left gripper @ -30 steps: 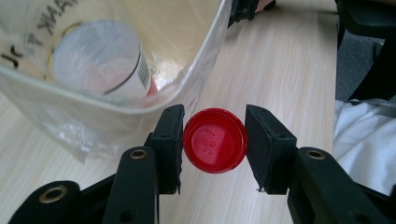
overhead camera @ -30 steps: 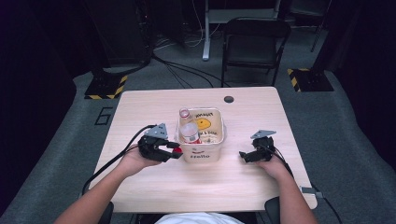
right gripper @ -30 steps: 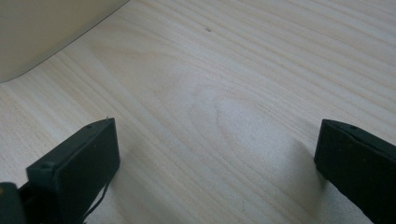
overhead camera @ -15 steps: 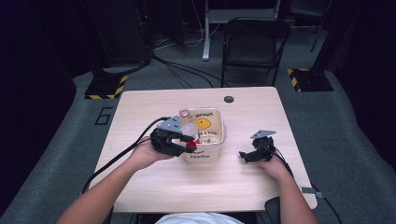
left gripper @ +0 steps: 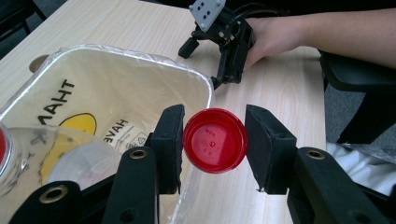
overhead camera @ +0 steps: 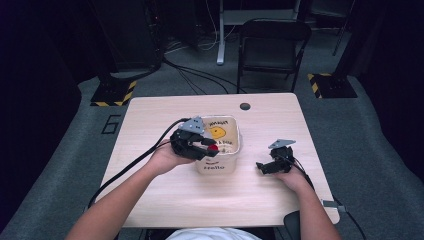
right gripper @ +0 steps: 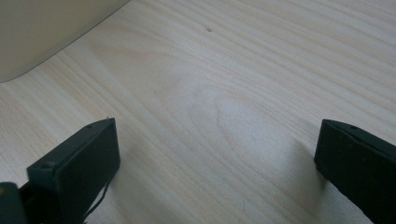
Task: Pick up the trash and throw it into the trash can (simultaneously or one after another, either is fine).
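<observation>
Cables trail from the left gripper back along the person's left forearm toward the near edge of the wooden table in the high view. That gripper is held above the table at the left side of a cream plastic tub with its jaws reaching over the tub's near-left part. Between the jaws sits a red cap, and in the left gripper view the same red cap is seen face-on, round and shallow, just above the tub's rim. One jaw touches its edge; on the other side a thin sliver of space seems to remain, so the cap is either lightly held or barely loose, and which of the two cannot be told for sure. Inside the tub lie a clear plastic bottle and printed lettering with a yellow mark on the lining.

Further right in the high view, well apart from the tub, the right gripper rests low on the tabletop in the person's right hand. The right gripper view looks along its two black jaws, which stand wide apart with bare wood grain between them and nothing held; a corner of the tub's wall shows at the upper left.
</observation>
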Demonstrator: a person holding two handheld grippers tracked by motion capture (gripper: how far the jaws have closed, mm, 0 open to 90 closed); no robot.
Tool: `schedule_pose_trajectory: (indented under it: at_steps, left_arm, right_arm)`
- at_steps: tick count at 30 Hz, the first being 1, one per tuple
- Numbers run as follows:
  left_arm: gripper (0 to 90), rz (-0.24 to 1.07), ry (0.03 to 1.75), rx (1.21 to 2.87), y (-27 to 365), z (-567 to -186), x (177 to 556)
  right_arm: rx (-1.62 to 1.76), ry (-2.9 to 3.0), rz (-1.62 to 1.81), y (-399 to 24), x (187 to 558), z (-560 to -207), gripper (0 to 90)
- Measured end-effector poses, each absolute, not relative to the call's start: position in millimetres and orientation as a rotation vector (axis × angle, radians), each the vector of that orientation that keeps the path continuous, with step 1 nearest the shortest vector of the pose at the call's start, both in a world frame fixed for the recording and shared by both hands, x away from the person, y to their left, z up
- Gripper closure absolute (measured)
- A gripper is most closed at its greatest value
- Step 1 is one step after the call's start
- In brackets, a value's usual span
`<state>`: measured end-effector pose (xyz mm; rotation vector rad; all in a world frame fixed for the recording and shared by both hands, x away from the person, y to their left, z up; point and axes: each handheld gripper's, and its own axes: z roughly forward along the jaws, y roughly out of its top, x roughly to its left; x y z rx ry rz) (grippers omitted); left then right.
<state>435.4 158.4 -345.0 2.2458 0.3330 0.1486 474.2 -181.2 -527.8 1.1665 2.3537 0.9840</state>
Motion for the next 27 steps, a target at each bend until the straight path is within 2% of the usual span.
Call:
schedule_pose_trajectory:
  at_steps: [27]
  left_arm:
    - [58.4,0.178,0.408,2.244,127,-360,462]
  right_arm:
    - [1.139,2.361,0.989,-182,475,-528,0.0]
